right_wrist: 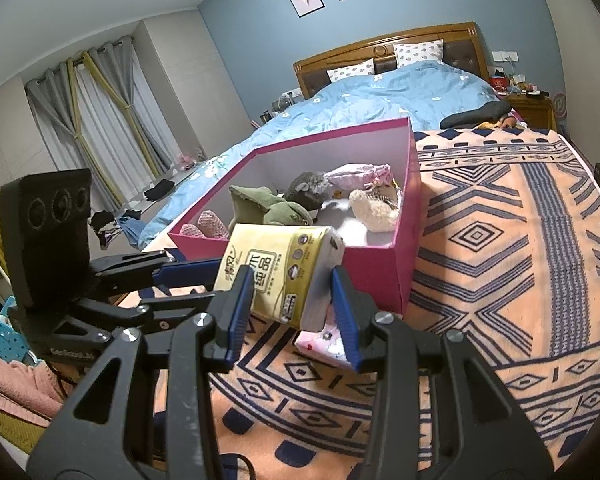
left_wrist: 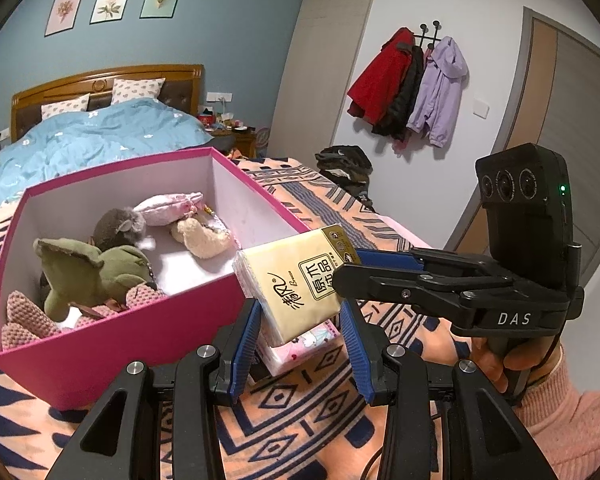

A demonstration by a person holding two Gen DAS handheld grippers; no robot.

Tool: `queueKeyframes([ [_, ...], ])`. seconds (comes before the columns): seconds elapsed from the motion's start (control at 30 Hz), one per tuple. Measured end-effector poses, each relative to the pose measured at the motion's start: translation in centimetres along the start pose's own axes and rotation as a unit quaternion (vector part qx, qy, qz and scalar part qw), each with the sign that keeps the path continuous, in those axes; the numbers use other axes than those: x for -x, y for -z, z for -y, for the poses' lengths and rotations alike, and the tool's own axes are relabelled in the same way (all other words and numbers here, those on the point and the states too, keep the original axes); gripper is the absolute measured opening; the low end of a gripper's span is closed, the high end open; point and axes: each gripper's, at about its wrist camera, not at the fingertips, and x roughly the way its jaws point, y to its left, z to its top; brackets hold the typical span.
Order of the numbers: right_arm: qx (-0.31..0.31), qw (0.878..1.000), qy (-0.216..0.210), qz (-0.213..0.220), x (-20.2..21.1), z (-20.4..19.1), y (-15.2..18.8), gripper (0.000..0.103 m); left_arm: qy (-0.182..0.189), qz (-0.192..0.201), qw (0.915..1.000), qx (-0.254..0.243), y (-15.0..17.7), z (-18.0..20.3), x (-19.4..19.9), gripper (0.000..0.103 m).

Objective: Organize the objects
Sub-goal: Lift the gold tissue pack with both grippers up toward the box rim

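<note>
A yellow tissue pack [left_wrist: 296, 280] [right_wrist: 276, 272] is held in the air just in front of the pink box [left_wrist: 112, 344] [right_wrist: 380, 272]. My right gripper [right_wrist: 292, 304] [left_wrist: 350, 268] is shut on it, coming in from the right. My left gripper [left_wrist: 300, 332] is open, its blue pads either side of the pack without clear contact. A pink patterned tissue pack [left_wrist: 300, 348] [right_wrist: 326, 340] lies on the blanket under the yellow one. The box holds several plush toys [left_wrist: 96, 268] [right_wrist: 284, 204].
An orange blanket [right_wrist: 500, 260] with a blue pattern covers the surface under the box. A bed with a blue duvet [left_wrist: 80, 136] lies behind. Coats [left_wrist: 412, 88] hang on the far wall. A blue basket [right_wrist: 4, 332] sits at far left.
</note>
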Motion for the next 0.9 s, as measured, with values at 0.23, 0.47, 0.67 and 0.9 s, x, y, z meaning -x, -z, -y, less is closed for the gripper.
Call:
queueKeyframes([
  [0.23,0.0,1.0,-0.004,-0.001,-0.4,0.3,-0.7,0.043,0.0,0.004,1.0,0.001,-0.7,-0.3,0.1,0.042],
  [0.47,0.006,1.0,-0.004,0.003,-0.6,0.3,-1.5,0.043,-0.001,0.001,1.0,0.007,-1.3,-0.8,-0.1,0.042],
  [0.67,0.012,1.0,-0.003,0.003,-1.0,0.5,-2.1,0.043,-0.006,0.004,0.9999,0.009,-1.7,-1.1,-0.2,0.042],
  [0.9,0.013,1.0,-0.002,0.001,-1.4,0.6,-2.5,0.043,-0.012,0.006,0.9999,0.006,-2.2,-1.4,-0.3,0.042],
])
